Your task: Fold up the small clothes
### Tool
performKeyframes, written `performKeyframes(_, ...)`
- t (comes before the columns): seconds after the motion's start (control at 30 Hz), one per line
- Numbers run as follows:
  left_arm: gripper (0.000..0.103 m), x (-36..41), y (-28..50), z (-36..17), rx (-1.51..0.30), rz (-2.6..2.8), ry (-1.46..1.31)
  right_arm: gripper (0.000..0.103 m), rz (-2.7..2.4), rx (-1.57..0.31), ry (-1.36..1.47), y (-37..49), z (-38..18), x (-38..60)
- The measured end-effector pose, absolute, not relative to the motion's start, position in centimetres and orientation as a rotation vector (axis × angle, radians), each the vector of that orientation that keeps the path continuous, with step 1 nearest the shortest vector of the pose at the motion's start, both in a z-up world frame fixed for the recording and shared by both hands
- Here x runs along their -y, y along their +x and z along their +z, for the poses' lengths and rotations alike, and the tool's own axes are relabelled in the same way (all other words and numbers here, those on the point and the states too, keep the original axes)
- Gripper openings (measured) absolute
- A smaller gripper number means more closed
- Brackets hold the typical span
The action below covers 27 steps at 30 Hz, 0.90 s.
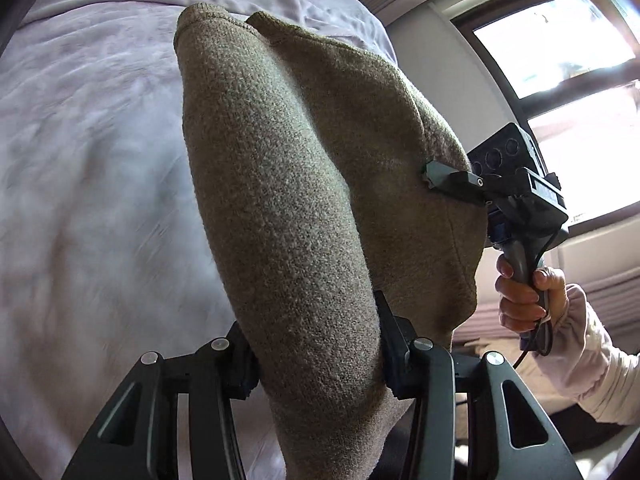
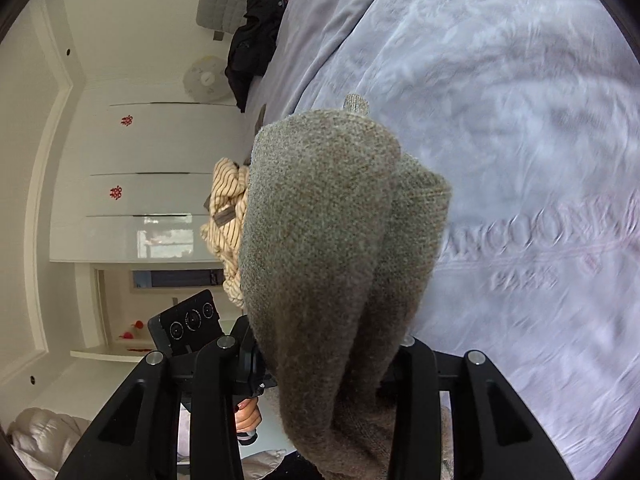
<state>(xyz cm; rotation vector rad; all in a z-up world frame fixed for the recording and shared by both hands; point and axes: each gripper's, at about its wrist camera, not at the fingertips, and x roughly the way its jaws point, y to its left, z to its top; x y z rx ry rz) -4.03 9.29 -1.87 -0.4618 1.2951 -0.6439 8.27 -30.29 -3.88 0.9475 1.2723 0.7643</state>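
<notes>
Clearly the folding has hardly begun: both grippers have only taken hold of the brownish-grey knitted garment (image 1: pixel 288 184) and carry it in the air above the pale lilac bedspread (image 1: pixel 88 128), where it hangs in thick loose rolls with no crease or fold laid in it. Seen from the left wrist, the left gripper (image 1: pixel 316 344) is clamped on a bunched roll of the knit that fills the gap between its fingers, and off to the side the right gripper (image 1: pixel 430 176) bites into the far edge of the same cloth, its handle gripped by a hand (image 1: pixel 524 296) in a light sleeve. From the right wrist, the right gripper (image 2: pixel 328 364) likewise pinches a fat wad of the fabric. A striped cream garment (image 2: pixel 228 220) lies at the edge of the bed beyond, apparently waiting its turn. Left to do, as I judge it: spread this piece flat on the bedspread, smooth it, fold it over, then deal with the others
</notes>
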Motion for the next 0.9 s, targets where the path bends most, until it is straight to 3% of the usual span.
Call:
performKeyframes(0.4,0.049,-16.4,-12.7,-7.0,-1.396,-0.456,-0.356,0.043,0.711,-1.424,0.859,2.5,-10.4,21.3)
performKeyframes(0.47,0.057,-17.0,-13.4,-7.9,-1.404,-0.398,-0.339,0.044,0.655,-1.449,0.798,2.6,-11.3,21.0)
performKeyframes(0.53,0.062,-17.5,-13.8,-8.1,-1.400,-0.354,-0.324,0.054,0.577,-1.458,0.731,2.5,-11.4,21.0)
performKeyframes(0.6,0.063,-18.4,-14.1,-8.0,-1.406,-0.329,-0.331,0.057,0.506,-1.444,0.649,2.4,-10.9,21.4)
performKeyframes(0.67,0.074,-19.0,-14.1,-7.8,-1.404,-0.303,-0.307,0.059,0.467,-1.435,0.602,2.4,-10.3,22.2)
performKeyframes(0.9,0.074,-19.5,-14.6,-6.5,-1.383,-0.227,-0.234,0.070,0.314,-1.428,0.431,2.0,-9.3,25.2)
